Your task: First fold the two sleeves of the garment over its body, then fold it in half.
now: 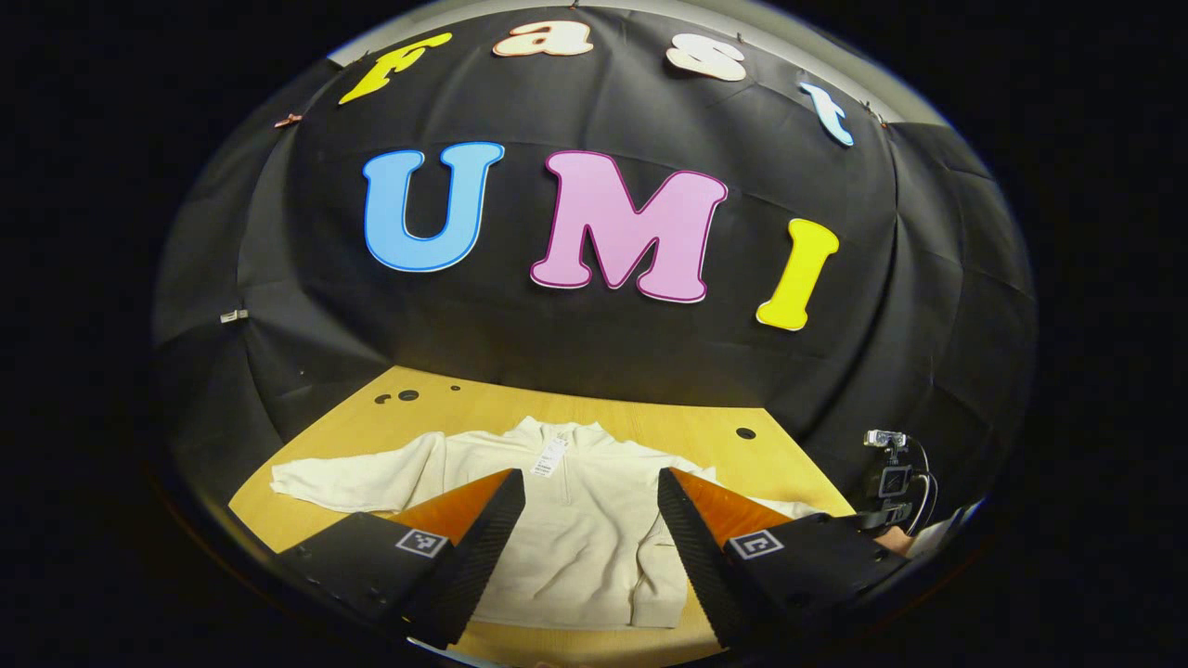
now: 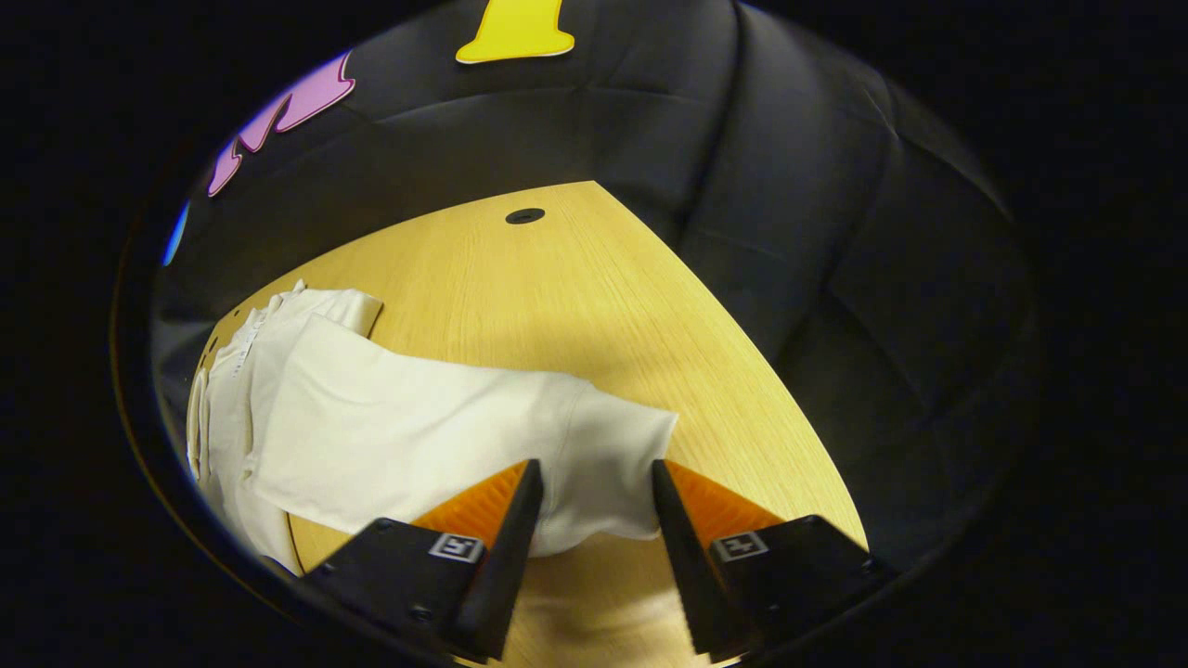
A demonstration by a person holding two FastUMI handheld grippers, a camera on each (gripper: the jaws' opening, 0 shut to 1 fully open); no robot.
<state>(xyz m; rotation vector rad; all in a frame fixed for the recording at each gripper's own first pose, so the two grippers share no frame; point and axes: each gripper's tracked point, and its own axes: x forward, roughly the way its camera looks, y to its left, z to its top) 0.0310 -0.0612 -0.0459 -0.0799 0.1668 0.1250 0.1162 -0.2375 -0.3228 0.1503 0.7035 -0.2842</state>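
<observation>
A cream sweatshirt (image 1: 585, 538) lies flat on the wooden desk (image 1: 705, 431), collar toward the back wall, a paper tag (image 1: 551, 456) at the neck. One sleeve (image 1: 357, 478) stretches out straight toward the desk's edge; neither looks folded yet, so I'd say the job is at its very start.

The left gripper (image 1: 591, 506) hovers over the body of the garment with its jaws apart, nothing between them. The right gripper (image 2: 594, 496) is down low at the cuff (image 2: 613, 464) of the other sleeve (image 2: 436, 436), jaws apart and straddling the cuff end without clamping it.

The risk I see is at that cuff. The fabric is bunched there, so the jaws may close on only the top layer, or on air, and the sleeve would slide out when lifted. A pinch that drags instead of lifting could also pull the whole sweatshirt askew, since nothing pins the body. The cuff also sits close to the desk's edge and could slip over it.
</observation>
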